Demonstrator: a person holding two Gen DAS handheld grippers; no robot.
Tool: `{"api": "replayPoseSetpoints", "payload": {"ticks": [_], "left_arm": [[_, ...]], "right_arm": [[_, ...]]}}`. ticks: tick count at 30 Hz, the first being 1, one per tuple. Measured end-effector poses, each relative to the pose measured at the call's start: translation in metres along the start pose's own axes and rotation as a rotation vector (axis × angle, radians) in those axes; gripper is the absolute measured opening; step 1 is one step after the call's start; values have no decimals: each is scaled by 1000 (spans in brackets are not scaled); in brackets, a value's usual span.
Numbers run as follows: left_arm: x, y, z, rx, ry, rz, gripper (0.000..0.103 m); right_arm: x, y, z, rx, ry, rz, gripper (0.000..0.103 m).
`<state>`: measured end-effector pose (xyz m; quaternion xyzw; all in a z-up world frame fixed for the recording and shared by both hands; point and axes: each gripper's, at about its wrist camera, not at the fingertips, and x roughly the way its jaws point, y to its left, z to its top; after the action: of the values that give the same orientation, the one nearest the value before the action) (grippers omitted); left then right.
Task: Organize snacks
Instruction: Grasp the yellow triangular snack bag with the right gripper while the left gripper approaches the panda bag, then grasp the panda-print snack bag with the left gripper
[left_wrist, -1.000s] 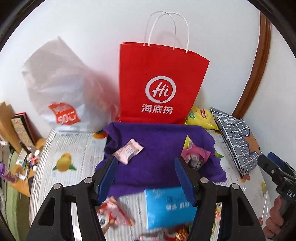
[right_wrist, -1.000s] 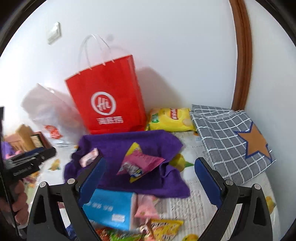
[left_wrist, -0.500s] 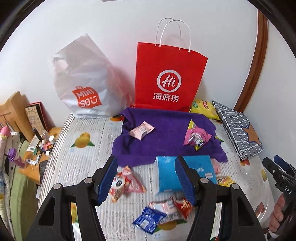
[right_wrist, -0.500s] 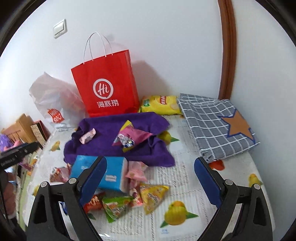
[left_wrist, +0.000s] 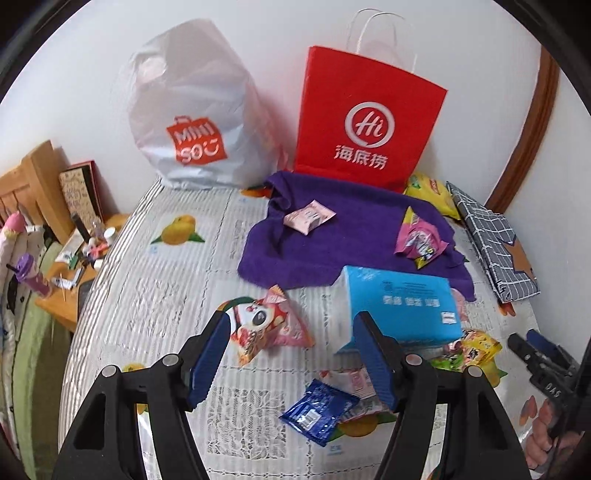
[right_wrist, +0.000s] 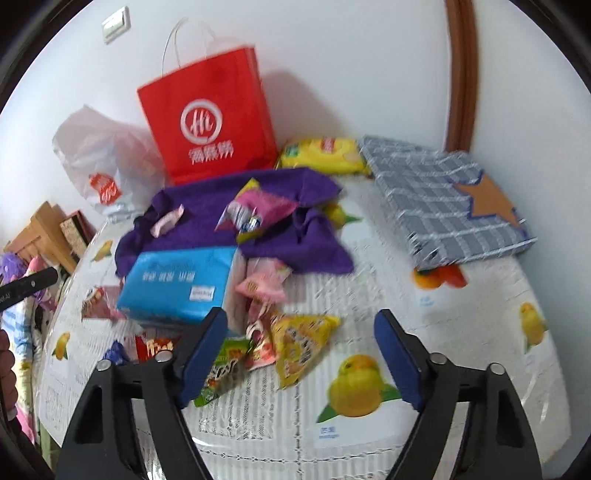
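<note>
Snack packets (right_wrist: 295, 347) lie between the right gripper's (right_wrist: 303, 354) parted fingers.

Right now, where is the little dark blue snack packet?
In the left wrist view the blue packet lies low on the tablecloth, just below the light blue box and right of the pink triangle snack.

Left wrist view: looks forward and steeply down over the table (left_wrist: 155, 295), from its near-left side, toward the wall. Right wrist view: same tilt, from the near-right. Shared: red paper bag (left_wrist: 365, 122) (right_wrist: 214, 118), purple cloth (left_wrist: 351, 236) (right_wrist: 207, 210), blue box (left_wrist: 399, 306) (right_wrist: 177, 284).
</note>
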<state>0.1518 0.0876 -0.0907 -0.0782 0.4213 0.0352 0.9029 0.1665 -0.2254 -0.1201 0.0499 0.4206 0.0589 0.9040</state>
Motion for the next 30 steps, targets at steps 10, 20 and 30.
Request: {"api": "replayPoseSetpoints", "payload": {"ticks": [10, 20, 30], "left_arm": [[24, 37, -8, -48, 46, 57, 67], [48, 49, -14, -55, 94, 41, 67], [78, 33, 3, -12, 96, -4, 71]], "right_arm": [[71, -1, -23, 37, 125, -10, 65], [95, -10, -28, 73, 145, -30, 62], [84, -11, -25, 24, 108, -28, 52]]}}
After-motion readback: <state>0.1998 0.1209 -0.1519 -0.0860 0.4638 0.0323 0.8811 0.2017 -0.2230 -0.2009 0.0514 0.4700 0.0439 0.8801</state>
